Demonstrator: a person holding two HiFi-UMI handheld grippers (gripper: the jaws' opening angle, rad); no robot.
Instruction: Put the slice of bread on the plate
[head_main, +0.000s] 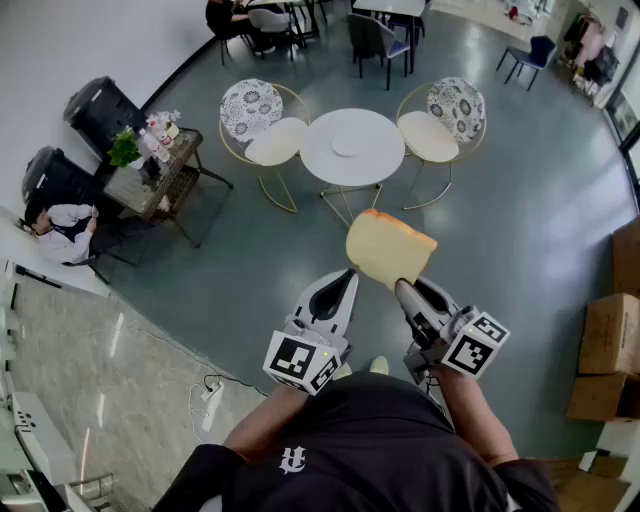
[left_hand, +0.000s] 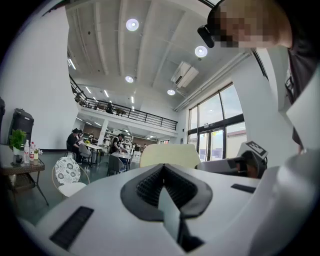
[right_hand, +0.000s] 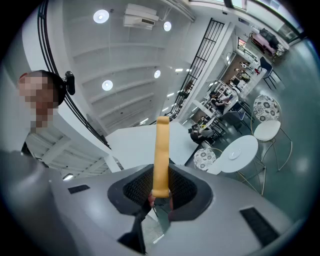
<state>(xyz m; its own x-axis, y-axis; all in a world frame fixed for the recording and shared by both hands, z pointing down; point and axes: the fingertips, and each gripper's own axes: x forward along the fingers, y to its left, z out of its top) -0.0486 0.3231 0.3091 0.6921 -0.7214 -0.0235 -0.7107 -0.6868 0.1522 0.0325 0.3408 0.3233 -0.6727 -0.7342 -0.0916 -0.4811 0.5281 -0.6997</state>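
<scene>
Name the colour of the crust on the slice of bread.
Golden-orange. The slice of bread shows its crust edge-on in the right gripper view.

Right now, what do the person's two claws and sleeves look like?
Both the left claw and the right claw are white shells with black ribbed pads, tapering to a point. Each carries a cube with black-and-white square markers. The person wears a black short-sleeved shirt with a white emblem.
</scene>
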